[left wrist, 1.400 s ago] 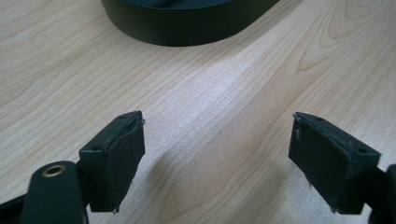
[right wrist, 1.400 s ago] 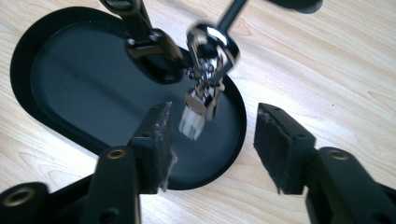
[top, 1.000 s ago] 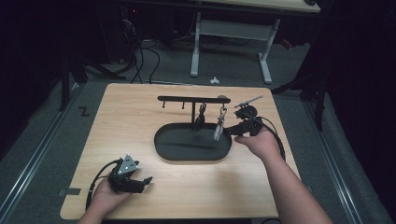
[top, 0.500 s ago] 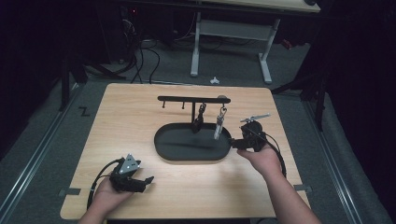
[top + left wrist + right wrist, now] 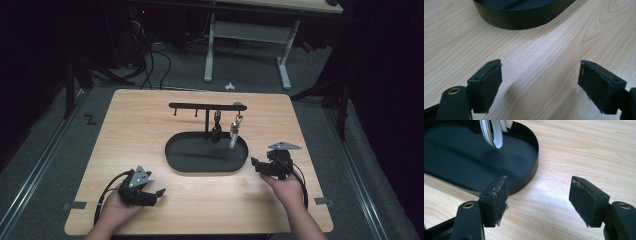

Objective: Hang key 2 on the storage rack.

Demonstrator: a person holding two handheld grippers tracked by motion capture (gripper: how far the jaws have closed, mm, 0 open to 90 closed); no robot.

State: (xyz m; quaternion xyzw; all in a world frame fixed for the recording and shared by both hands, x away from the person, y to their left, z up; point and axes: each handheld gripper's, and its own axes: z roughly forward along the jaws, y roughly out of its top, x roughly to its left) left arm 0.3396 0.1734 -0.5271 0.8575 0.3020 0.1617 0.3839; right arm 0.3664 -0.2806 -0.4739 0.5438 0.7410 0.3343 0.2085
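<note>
High view: both grippers low on the table (image 5: 150,115), either side of the black oval tray (image 5: 175,162).
Right gripper (image 5: 256,164) sits just right of the tray, jaws apart and just been opening, nothing between them. Left gripper (image 5: 159,193) is near the tray's front-left, jaws wide, empty. White keychain (image 5: 233,135) and a dark one (image 5: 216,131) hang from the rack (image 5: 200,105) over the tray.
</note>
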